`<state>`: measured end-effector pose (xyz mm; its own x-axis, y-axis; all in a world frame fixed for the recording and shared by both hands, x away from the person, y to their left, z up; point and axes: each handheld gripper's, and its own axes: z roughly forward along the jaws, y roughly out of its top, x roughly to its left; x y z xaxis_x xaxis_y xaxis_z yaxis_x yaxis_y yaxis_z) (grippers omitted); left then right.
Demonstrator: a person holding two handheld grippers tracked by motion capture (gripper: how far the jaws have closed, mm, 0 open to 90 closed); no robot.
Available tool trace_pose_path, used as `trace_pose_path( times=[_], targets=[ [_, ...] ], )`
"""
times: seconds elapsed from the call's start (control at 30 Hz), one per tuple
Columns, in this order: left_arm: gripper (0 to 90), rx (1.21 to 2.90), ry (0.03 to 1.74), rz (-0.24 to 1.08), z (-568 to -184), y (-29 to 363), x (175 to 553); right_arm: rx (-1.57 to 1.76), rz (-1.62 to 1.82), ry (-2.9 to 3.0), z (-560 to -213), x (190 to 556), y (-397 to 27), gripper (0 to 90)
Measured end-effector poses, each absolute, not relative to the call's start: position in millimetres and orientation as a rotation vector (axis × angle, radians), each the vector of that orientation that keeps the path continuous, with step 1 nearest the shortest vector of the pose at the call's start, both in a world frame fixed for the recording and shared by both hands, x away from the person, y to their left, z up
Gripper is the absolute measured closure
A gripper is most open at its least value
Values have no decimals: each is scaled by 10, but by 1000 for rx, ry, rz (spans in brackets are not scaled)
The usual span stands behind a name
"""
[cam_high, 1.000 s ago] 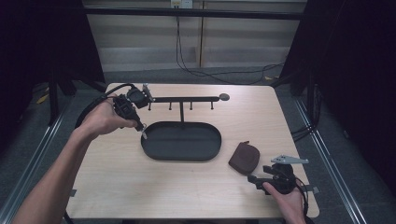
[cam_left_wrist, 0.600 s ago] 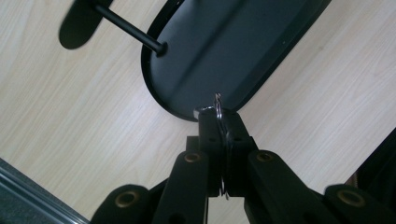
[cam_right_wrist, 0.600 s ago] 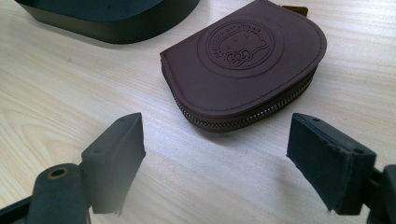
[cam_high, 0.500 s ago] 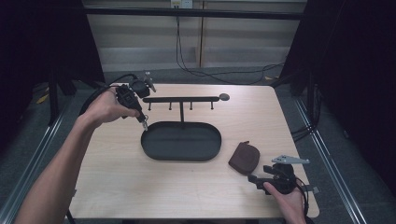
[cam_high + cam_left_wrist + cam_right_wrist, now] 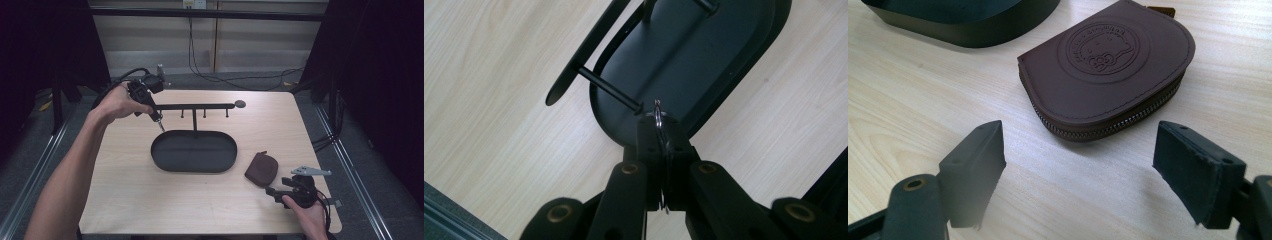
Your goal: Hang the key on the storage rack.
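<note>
A black key rack stands mid-table: an oval tray [image 5: 165, 155] with a post and a crossbar [image 5: 200, 106] that carries several short pegs. My left gripper [image 5: 160, 124] hovers by the bar's left end, pointing down, shut on a small metal key ring [image 5: 657, 115]. In the left gripper view the ring sits right beside the tip of one peg [image 5: 610, 92]. A brown zipped coin pouch [image 5: 261, 168] lies right of the tray. My right gripper [image 5: 273, 191] rests at the front right, open, with the pouch [image 5: 1108, 70] just ahead of its jaws and untouched.
The crossbar ends in a round disc [image 5: 240, 104] at the right. A cable trails from the left gripper over the table's back left corner. Bare wood lies at the front left and back right.
The left hand has lifted and drawn back from the tray's left rim toward the left end of the crossbar, still shut on the ring. The right hand has kept still.
</note>
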<state>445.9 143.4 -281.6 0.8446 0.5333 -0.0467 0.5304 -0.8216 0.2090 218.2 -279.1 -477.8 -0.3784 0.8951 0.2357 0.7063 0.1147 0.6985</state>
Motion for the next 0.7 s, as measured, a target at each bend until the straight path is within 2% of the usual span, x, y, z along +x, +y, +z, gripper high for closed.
trace_pose_path(
  times=[0.7],
  targets=[
    [877,2810,877,48,-2928,1485,4523,1579,1114,2154,-4782,2187,-2788,204]
  ],
)
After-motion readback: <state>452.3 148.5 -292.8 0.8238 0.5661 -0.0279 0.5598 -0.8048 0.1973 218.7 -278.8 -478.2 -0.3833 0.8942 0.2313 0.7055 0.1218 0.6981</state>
